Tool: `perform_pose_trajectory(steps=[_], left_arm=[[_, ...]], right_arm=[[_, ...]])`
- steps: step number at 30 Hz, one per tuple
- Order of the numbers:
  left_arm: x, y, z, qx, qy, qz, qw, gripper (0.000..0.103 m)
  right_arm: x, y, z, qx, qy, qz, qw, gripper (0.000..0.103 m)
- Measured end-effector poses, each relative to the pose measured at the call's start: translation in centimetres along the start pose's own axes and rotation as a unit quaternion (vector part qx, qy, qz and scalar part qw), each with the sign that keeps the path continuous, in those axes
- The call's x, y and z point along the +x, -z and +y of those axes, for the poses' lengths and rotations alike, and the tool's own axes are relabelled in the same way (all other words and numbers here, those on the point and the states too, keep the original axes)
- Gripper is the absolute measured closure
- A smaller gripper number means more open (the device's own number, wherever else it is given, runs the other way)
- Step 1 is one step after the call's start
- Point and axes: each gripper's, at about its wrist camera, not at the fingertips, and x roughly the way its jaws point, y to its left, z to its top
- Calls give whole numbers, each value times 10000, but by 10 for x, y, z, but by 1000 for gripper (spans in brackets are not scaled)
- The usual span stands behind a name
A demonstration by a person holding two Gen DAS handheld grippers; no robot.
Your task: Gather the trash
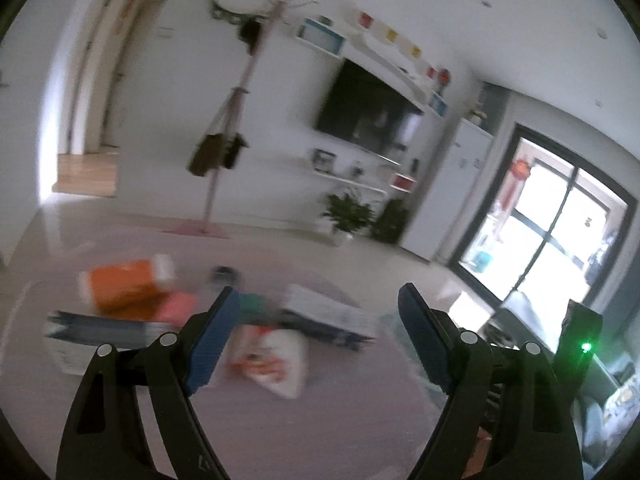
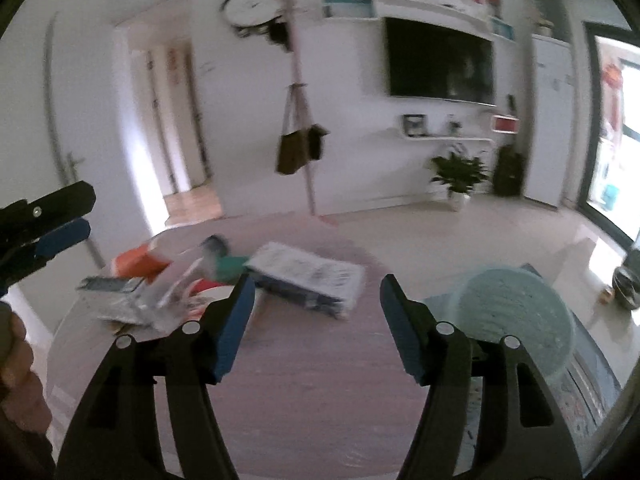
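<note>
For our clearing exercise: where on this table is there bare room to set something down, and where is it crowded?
Free: the near table surface under the right gripper, between the printed box and the near edge. Crowded: the far left, around the orange box and white bag.

The left gripper [image 1: 318, 322] is matt black plastic with ribbed blue pads, and bright metal rivets sit at its joints; the right gripper [image 2: 316, 312] is built the same. The round table [image 2: 312, 384] has a smooth, faintly glossy pinkish top. On its far side lie a glossy white plastic bag [image 1: 276, 364], an orange cardboard box [image 1: 124, 286] and a flat printed paper package [image 2: 308, 272]. To the right, a pale blue stool [image 2: 520, 308] shows rough, woven-looking cloth. The far floor [image 2: 500, 224] is polished and reflective.
</note>
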Motion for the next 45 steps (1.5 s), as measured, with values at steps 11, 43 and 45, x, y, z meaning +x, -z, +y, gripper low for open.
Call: perform_pose_trajectory(steps=[11, 43, 45], left_arm=[[1, -19, 151, -355, -1668, 153, 9852, 35], [31, 72, 98, 135, -1454, 1618, 9760, 26], [32, 73, 103, 19, -1522, 1549, 9761, 22]], right_arm=[[79, 28, 69, -294, -818, 709, 9937, 56], [89, 35, 47, 226, -931, 825, 9920, 47], [88, 35, 49, 173, -918, 806, 9924, 42]])
